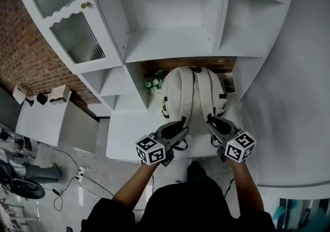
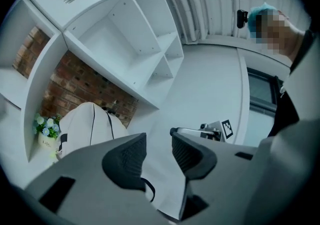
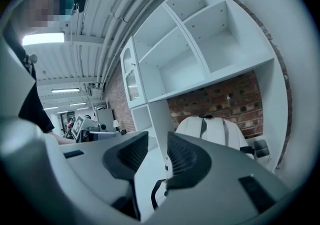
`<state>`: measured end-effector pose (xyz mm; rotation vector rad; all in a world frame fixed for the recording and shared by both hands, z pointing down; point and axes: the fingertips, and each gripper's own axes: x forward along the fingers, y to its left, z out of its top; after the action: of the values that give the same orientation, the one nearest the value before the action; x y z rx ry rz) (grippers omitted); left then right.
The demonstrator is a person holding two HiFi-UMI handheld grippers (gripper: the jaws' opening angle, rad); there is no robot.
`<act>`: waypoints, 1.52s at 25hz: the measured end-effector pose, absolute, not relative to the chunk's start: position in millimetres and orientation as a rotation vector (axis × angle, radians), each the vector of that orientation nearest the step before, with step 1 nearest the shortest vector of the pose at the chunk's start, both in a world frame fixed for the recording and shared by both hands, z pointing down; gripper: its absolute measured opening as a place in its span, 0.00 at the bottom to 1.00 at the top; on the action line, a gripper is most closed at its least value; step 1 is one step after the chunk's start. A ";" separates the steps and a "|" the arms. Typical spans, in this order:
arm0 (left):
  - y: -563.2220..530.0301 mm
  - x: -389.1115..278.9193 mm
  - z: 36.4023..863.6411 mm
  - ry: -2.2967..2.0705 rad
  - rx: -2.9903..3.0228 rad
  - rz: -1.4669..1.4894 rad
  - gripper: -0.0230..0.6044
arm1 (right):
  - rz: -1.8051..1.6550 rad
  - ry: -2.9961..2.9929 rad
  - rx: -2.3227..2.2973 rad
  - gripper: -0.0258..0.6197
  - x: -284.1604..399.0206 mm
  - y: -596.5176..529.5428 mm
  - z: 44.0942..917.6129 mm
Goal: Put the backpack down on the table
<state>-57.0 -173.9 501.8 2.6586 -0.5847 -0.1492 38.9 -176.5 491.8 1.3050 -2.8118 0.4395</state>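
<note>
A cream-white backpack (image 1: 193,97) with dark straps stands upright on the white table (image 1: 122,138), its back to the brick wall under the shelves. It shows too in the left gripper view as the backpack (image 2: 85,126) and in the right gripper view as the backpack (image 3: 215,129). My left gripper (image 1: 181,127) sits at its lower left and my right gripper (image 1: 211,122) at its lower right, both near the table's front edge. The left gripper (image 2: 159,145) and the right gripper (image 3: 157,145) are open, with only bare table in each gap. A thin black strap loop (image 2: 148,192) lies below the left jaws.
White shelving (image 1: 170,19) rises above the table, with a ribbed-glass cabinet door (image 1: 67,17) at the left. A small pot of flowers (image 1: 153,84) stands left of the backpack and a small dark-and-white object (image 1: 228,85) right of it. Another table with boxes (image 1: 46,112) is at far left.
</note>
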 end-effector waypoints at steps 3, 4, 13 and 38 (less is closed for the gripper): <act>-158.7 -62.9 493.4 -0.610 2.697 -0.143 0.28 | 0.368 -2.781 1.347 0.21 28.4 -163.3 484.2; -154.7 -65.8 490.1 -0.626 2.705 -0.146 0.27 | 0.351 -2.771 1.363 0.20 25.8 -159.6 482.0; -113.6 -79.8 457.2 -0.704 2.818 -0.113 0.11 | 0.268 -2.790 1.402 0.15 -10.5 -114.0 452.3; -69.5 -86.3 468.5 -1.169 2.755 -0.144 0.06 | 0.135 -2.530 1.839 0.08 -25.9 -65.4 464.1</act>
<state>-86.3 -69.5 468.5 2.7555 -1.1688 -0.1437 -25.9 -65.4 464.1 1.8390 -2.5298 0.1349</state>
